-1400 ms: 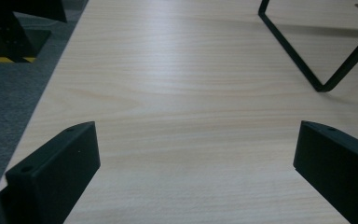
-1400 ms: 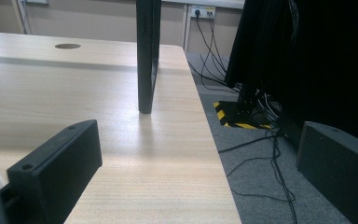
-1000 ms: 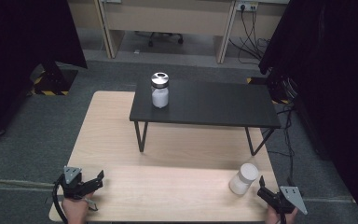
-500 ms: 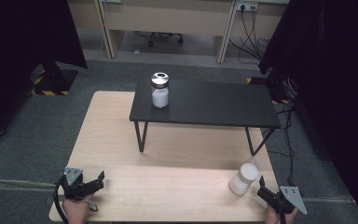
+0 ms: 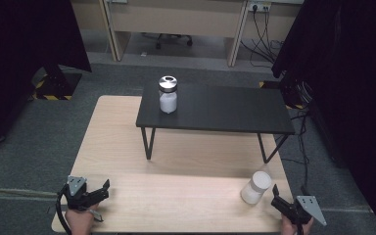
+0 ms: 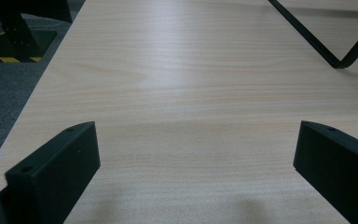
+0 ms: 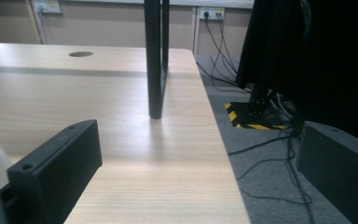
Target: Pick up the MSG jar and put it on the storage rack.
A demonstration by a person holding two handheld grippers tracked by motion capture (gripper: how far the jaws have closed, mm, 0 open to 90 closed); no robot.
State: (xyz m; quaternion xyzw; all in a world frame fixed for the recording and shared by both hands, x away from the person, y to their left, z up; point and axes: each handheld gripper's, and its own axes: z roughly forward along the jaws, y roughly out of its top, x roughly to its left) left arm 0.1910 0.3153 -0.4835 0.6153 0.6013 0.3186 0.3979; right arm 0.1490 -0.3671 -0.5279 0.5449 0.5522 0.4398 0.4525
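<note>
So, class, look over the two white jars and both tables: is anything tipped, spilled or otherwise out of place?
Nothing has spilled. The white jar on the wooden table appears to lean, whereas the silver-lidded jar stands upright on the black table.

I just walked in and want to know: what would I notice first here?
A jar with a shiny lid stands on the left end of a small black table, which sits on the wooden table. A white bottle stands near the right gripper, whose jaws are open.

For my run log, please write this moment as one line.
left gripper: open, empty, near table corner | right gripper: open, empty, beside white jar | lidded jar: upright on black shelf
</note>
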